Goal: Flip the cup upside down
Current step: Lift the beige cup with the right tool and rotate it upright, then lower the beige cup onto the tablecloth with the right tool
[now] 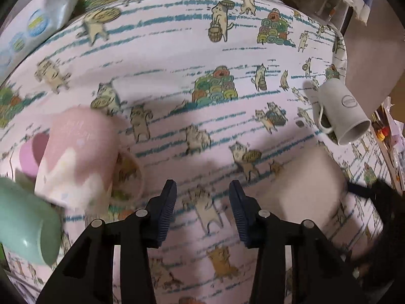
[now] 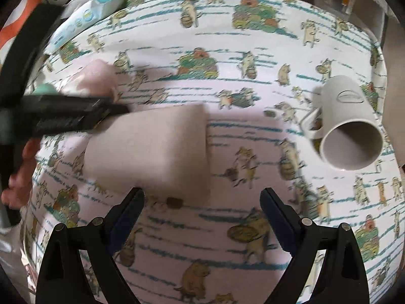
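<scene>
A grey mug [image 1: 341,112] with a handle stands mouth up near the table's right edge; it also shows in the right wrist view [image 2: 346,124], ahead and to the right. A pink and white mug [image 1: 76,157] stands at the left, its base up, with a mint green cup [image 1: 22,223] and a pink cup [image 1: 31,152] beside it. My left gripper [image 1: 202,212] is open and empty over the cloth, right of the pink and white mug. My right gripper [image 2: 202,217] is open and empty. The left gripper's black body [image 2: 65,114] crosses the right view at the left.
The round table wears a pink cloth [image 1: 202,58] printed with cats and blue stripes. A wet-wipes pack [image 1: 33,25] lies at the far left edge, also seen in the right wrist view [image 2: 83,17]. Clutter sits beyond the right edge [image 1: 389,131].
</scene>
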The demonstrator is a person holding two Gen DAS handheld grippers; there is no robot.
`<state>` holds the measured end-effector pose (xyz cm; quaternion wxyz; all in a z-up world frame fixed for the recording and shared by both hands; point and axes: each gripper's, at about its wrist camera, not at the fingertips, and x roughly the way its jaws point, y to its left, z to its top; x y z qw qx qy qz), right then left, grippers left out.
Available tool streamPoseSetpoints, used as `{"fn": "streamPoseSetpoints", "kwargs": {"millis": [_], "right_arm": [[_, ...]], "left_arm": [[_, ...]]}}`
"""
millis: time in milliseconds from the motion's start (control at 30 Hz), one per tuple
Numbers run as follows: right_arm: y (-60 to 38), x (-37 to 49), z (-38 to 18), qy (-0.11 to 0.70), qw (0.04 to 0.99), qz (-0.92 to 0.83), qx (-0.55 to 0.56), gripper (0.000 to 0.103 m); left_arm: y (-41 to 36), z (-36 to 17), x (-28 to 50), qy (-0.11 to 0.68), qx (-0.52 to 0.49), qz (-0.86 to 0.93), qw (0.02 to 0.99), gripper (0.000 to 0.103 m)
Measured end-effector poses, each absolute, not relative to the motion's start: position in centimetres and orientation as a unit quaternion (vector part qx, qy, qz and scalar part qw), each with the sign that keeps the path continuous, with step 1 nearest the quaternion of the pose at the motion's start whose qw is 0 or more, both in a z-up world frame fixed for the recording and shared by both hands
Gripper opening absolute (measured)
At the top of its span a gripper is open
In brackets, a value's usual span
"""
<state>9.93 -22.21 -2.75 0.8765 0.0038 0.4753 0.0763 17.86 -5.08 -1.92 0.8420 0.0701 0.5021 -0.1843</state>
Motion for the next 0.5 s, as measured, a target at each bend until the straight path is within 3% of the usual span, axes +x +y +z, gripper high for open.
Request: {"fn": "streamPoseSetpoints", "kwargs": {"millis": [367,500], "right_arm": [[-23.2,11.5,-3.3,0.467,0.879,0.094,0.025,0.094],[-22.7,9.5,-2.1,0.419,0.903,0.099,-0.002,0.094]], "left_arm": [[-3.7,-2.1,13.9,0.493,0.04,-0.202,0.845,0.04],[-2.3,-0.8,12.4,0.455,0.009,-0.176,0.873,0.041]]}}
